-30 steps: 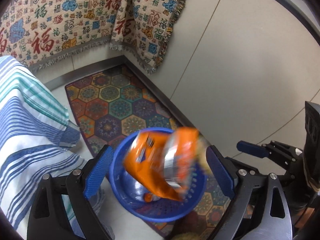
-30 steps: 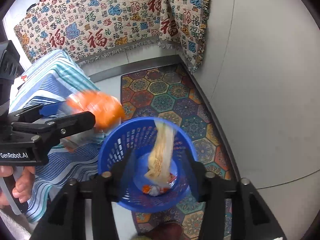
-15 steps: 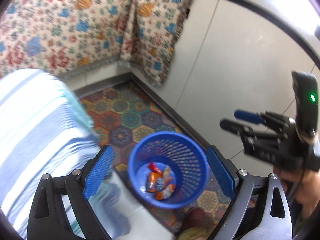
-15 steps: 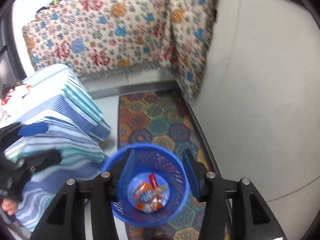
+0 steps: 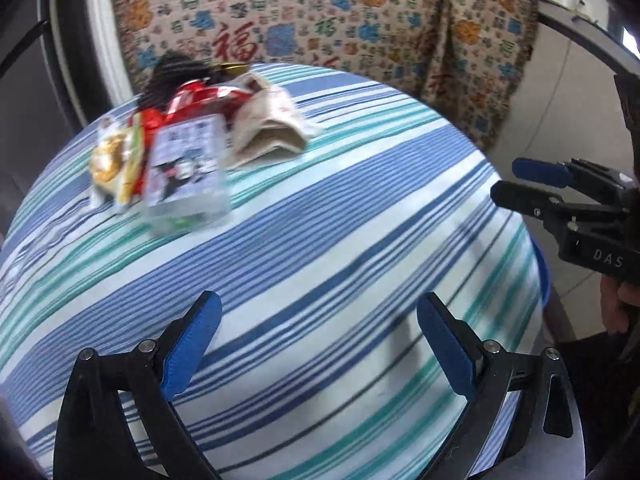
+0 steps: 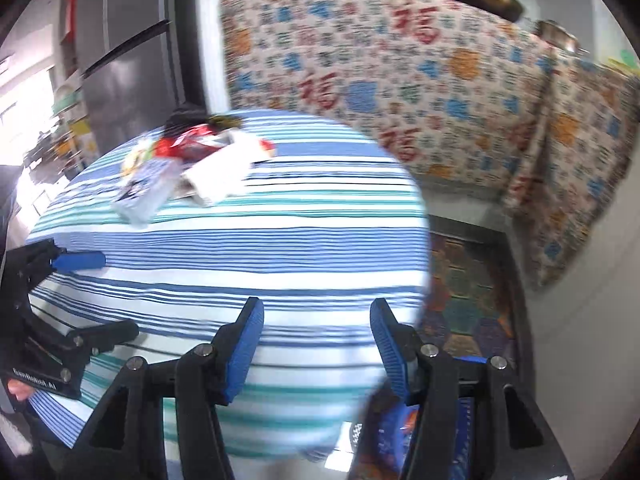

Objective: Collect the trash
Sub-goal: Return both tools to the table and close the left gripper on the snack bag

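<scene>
A heap of trash lies at the far left of the striped table (image 5: 340,240): a clear printed packet (image 5: 186,168), a red wrapper (image 5: 200,98), a yellow packet (image 5: 114,160) and a crumpled beige bag (image 5: 268,128). The heap also shows in the right wrist view (image 6: 188,168). My left gripper (image 5: 316,344) is open and empty above the near table edge. My right gripper (image 6: 316,344) is open and empty over the table's right edge. The blue basket (image 6: 404,424) with wrappers inside shows low, behind the right fingers.
A patterned cloth (image 5: 320,20) hangs behind the table. A hexagon-patterned rug (image 6: 468,292) covers the floor at the right, by a white wall (image 6: 592,340). A steel fridge (image 6: 120,60) stands at the far left. The right gripper appears in the left view (image 5: 560,196).
Both grippers have swung up and away from the blue basket to face the striped table. The orange packet and the pale wrapper dropped into the basket earlier.
</scene>
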A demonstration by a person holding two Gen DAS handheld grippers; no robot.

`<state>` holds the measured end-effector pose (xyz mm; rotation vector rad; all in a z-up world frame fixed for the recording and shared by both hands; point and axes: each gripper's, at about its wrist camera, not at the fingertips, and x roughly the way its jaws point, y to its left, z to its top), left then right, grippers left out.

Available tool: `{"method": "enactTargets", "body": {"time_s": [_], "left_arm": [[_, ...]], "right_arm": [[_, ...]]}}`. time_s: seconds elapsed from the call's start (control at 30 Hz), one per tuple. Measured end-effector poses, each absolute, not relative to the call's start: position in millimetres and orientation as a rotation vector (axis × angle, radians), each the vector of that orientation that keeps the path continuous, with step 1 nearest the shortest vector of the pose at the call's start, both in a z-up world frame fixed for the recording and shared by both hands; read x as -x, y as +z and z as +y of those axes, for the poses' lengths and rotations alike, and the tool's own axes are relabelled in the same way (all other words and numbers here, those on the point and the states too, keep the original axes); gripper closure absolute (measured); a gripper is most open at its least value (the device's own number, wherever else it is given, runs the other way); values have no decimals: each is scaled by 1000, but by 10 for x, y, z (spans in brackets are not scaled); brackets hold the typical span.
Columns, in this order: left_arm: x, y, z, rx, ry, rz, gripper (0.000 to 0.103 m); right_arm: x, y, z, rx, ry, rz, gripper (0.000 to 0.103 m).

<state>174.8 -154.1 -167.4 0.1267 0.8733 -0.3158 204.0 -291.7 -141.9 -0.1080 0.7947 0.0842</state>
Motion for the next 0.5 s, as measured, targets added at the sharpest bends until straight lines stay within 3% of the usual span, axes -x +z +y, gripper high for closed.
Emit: {"method": "enactTargets", "body": {"time_s": [0.3,0.5], "left_arm": [[-2197,-1628,-269,-74,-163,876,5],[-2721,-1495,46,60,-205,808,5]], "right_arm": [[-2280,-1771,-2101,140,144,846,44],[-2391,-1776,-2063,127,135,847,40]]}}
